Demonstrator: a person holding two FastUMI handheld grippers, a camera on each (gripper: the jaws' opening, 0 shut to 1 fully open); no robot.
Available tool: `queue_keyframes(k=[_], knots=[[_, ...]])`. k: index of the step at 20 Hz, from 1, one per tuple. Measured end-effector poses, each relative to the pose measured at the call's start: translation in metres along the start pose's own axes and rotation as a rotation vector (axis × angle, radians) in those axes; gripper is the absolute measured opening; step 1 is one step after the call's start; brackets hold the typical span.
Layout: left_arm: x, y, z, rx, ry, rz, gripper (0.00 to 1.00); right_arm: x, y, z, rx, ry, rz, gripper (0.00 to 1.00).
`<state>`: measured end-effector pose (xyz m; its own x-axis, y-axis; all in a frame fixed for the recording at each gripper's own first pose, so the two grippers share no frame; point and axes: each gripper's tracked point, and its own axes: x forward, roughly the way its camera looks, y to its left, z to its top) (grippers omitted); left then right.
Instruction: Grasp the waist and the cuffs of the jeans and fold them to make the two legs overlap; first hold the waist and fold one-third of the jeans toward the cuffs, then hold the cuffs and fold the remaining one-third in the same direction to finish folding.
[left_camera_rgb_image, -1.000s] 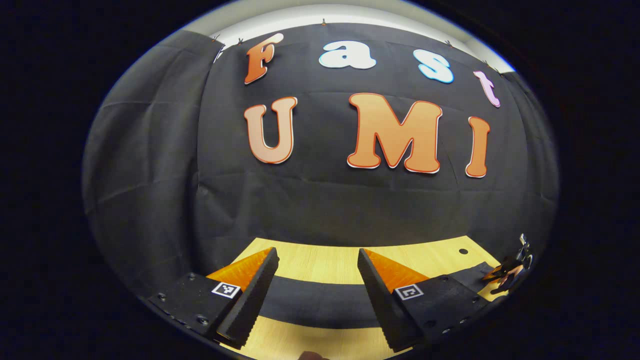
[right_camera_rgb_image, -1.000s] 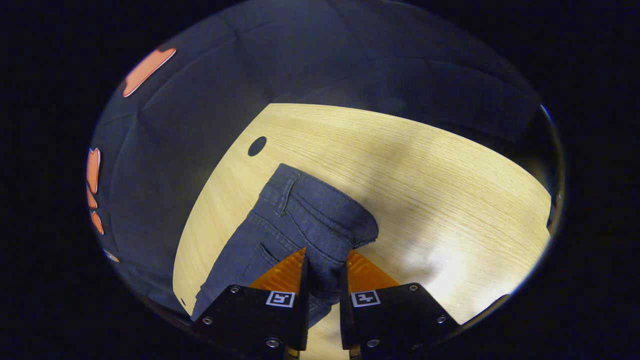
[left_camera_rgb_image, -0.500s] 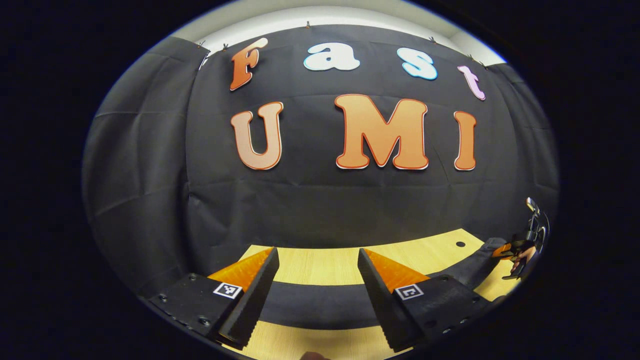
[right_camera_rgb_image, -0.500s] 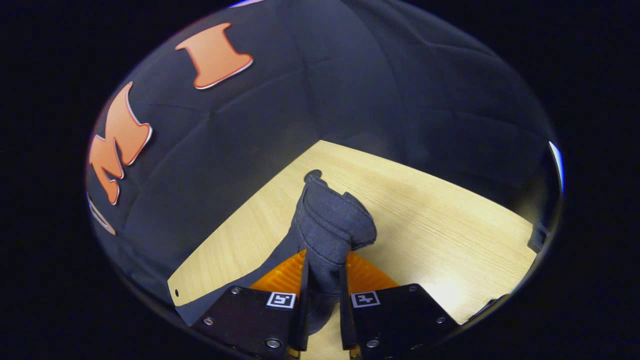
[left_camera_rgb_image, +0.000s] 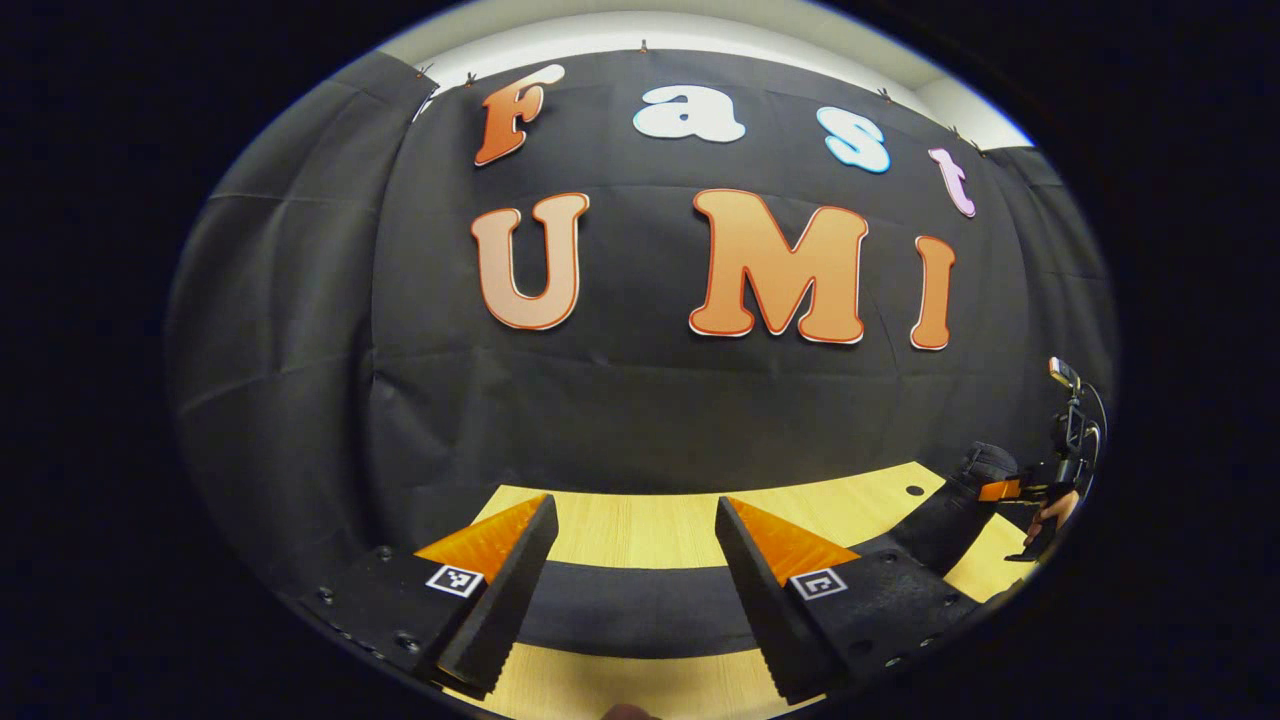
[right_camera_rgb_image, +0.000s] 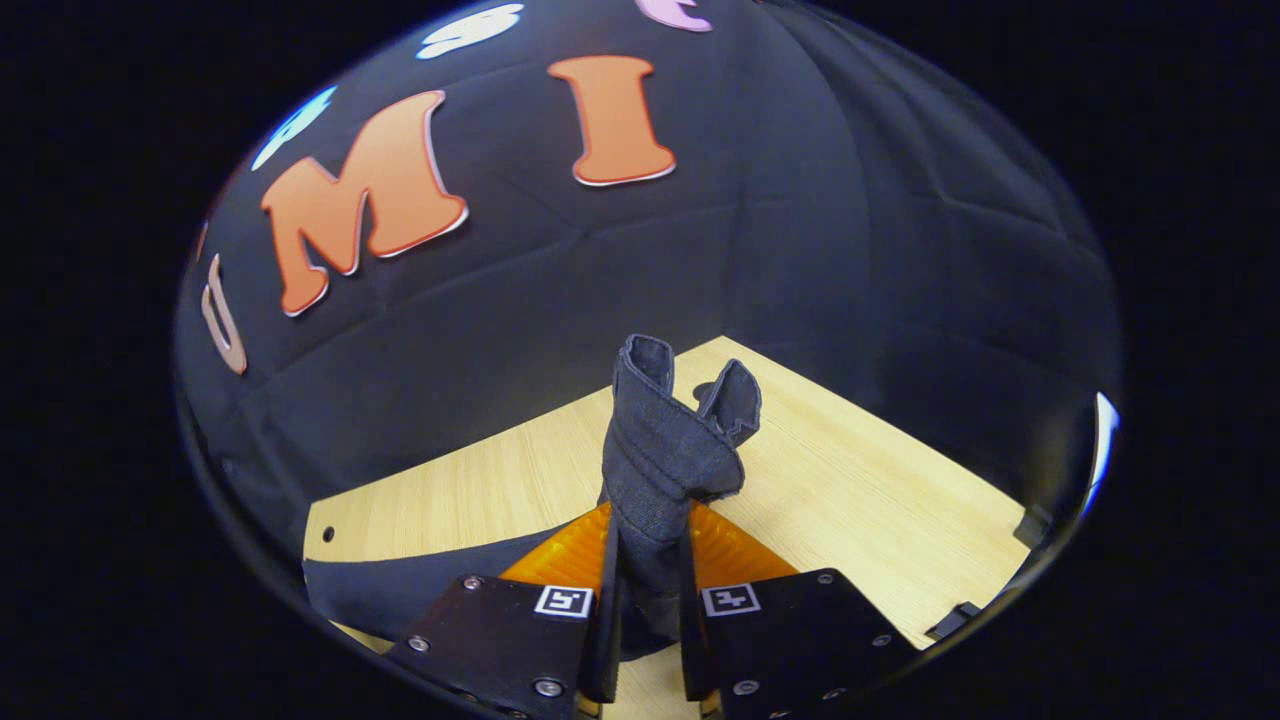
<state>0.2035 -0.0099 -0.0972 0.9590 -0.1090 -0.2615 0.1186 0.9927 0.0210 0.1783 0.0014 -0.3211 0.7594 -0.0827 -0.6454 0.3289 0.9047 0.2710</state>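
Right tongs (right_camera_rgb_image: 645, 600) are clamped on a bunched fold of the jeans (right_camera_rgb_image: 660, 450), lifted off the surface (right_camera_rgb_image: 850, 520), waist end standing above the tips. Left tongs (left_camera_rgb_image: 635, 570) gape apart over the cloth, gripping nothing. You likely need them pinching the leg before carrying the waist across.

I read no legible text; small square coded markers (left_camera_rgb_image: 455, 579) on gripper fingers, no characters.
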Motion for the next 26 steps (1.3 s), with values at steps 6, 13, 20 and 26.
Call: queue_keyframes(k=[6, 13, 20, 26], knots=[[0.002, 0.038, -0.010, -0.019, 0.023, 0.019, 0.96, -0.015, 0.049, -0.003, -0.149, -0.031, 0.014, 0.25], [0.005, 0.077, -0.028, -0.078, 0.066, 0.074, 0.96, -0.017, 0.121, -0.039, -0.402, -0.013, 0.106, 0.21], [0.005, 0.115, -0.042, -0.091, 0.101, 0.135, 0.96, -0.001, 0.177, -0.112, -0.695, 0.056, 0.159, 0.26], [0.011, 0.138, -0.082, -0.121, 0.236, 0.152, 0.96, 0.004, 0.203, -0.202, -0.778, 0.280, 0.297, 0.33]])
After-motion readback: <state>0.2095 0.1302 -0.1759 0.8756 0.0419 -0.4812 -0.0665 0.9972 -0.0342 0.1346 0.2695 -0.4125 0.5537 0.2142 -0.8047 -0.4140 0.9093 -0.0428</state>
